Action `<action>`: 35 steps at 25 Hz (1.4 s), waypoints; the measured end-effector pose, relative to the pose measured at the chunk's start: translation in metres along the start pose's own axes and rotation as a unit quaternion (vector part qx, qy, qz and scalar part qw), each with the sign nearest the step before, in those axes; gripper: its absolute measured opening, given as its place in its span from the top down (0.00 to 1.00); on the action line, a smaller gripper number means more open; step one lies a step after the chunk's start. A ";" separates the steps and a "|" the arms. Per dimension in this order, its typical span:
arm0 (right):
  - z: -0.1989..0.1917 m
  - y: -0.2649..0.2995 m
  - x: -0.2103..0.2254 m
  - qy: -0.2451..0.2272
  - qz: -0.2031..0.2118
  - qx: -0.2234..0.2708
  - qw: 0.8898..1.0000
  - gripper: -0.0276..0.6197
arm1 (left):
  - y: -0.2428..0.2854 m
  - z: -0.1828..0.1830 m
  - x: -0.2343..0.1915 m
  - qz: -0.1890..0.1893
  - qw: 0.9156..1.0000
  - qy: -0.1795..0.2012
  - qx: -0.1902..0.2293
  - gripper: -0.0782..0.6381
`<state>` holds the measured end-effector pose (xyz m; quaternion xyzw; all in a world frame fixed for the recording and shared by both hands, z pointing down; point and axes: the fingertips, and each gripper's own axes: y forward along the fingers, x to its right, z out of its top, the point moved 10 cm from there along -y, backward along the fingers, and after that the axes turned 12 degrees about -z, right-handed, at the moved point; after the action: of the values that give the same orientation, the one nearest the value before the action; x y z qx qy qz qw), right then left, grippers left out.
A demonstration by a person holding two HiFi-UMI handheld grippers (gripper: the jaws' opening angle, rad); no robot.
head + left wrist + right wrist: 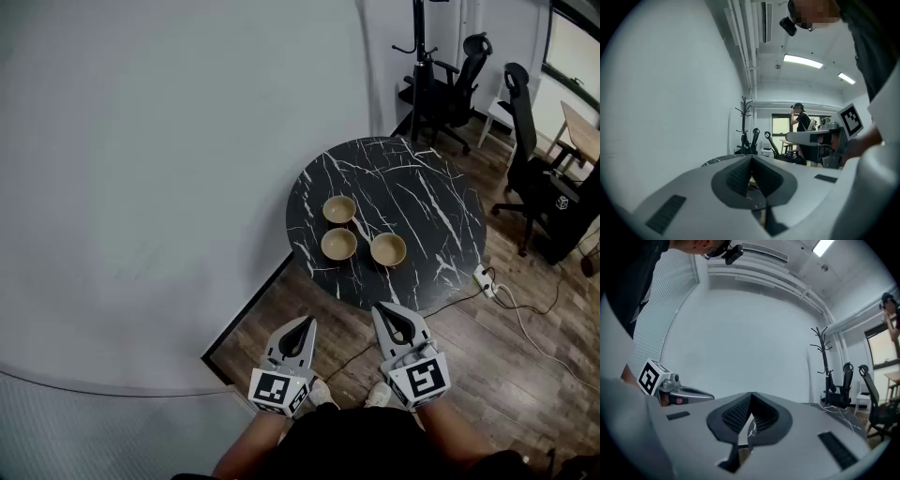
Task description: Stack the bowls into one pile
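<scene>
Standing short of the table [441, 202], three bowls [338, 244] unstacked; left gripper [306, 323] and right gripper [381, 309] closed, empty; next likely: step in, open, lift one bowl

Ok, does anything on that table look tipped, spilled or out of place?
Nothing stands out. The three bowls sit upright and unstacked on the marble table, nothing spilled. The left gripper and right gripper are shut and empty, short of the table.
</scene>
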<state>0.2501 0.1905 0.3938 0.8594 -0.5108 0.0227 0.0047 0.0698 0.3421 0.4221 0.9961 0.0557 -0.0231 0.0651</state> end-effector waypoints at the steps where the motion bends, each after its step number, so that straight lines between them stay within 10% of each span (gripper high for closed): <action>1: 0.000 -0.001 0.001 -0.005 0.000 -0.004 1.000 0.95 | 0.001 0.000 0.001 -0.001 1.000 -0.002 0.003 0.87; 12: -0.011 -0.002 -0.026 -0.051 0.026 -0.019 0.998 0.95 | -0.006 -0.002 -0.006 -0.012 1.000 -0.019 0.013 0.87; 35: -0.023 0.062 -0.062 -0.049 -0.077 -0.060 0.994 0.94 | -0.029 -0.002 -0.104 -0.041 0.999 0.016 -0.012 0.87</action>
<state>0.1655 0.2157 0.4133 0.8942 -0.4435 -0.0509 0.0329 -0.0369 0.3600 0.4261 0.9923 0.0978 -0.0092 0.0754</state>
